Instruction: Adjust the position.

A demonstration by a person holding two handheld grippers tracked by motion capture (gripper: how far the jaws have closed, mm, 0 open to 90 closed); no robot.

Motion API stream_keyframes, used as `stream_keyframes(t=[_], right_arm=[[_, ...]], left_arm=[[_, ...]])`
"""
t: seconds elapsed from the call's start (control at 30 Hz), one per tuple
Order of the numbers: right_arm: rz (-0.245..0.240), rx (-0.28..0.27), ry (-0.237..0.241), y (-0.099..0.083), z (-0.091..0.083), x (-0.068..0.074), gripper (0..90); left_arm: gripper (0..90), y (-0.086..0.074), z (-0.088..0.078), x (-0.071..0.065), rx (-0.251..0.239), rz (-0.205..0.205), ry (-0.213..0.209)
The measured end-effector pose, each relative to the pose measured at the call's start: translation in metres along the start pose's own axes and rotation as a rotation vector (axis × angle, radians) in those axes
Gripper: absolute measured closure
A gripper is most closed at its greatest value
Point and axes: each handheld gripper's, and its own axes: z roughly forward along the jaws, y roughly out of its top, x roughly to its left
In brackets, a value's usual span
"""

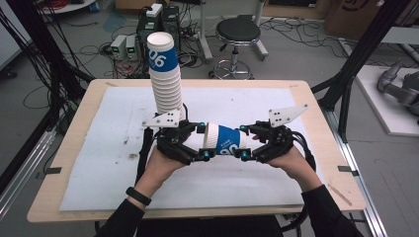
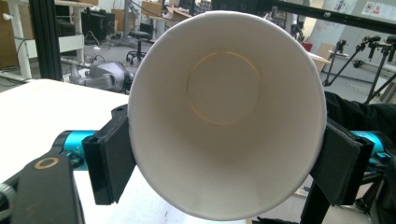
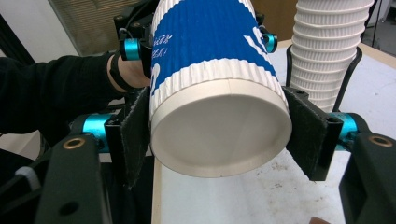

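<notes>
From above, your left gripper [image 1: 197,143] and right gripper [image 1: 247,143] hold one paper cup [image 1: 223,139] sideways above the counter [image 1: 79,163], before the cup stack [image 1: 165,79]. Your left gripper view shows pads clamping its rim (mouth facing you). Your right gripper view shows pads grasping its base.

Both claws are black, angular frames with cyan pins at the joints and black cables trailing off: the left claw [image 1: 196,140], the right claw [image 1: 245,142]. Each carries a grey three-cornered plate dotted with small holes. The person wears black sleeves [image 1: 330,210] and a black wristband [image 1: 138,195].
</notes>
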Motion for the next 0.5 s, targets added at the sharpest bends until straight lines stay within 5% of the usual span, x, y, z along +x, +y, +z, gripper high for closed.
stream_keyframes(t=[0.37,0.5], right_arm=[[-0.020,0.045,-0.032,0.009,-0.006,0.006,21.0],[-0.055,0.125,-0.075,0.012,-0.002,0.011,21.0]], left_arm=[[18.9,0.006,-0.002,-0.002,0.106,0.049,0.039],[18.9,0.007,0.001,-0.005,0.178,0.081,0.060]])
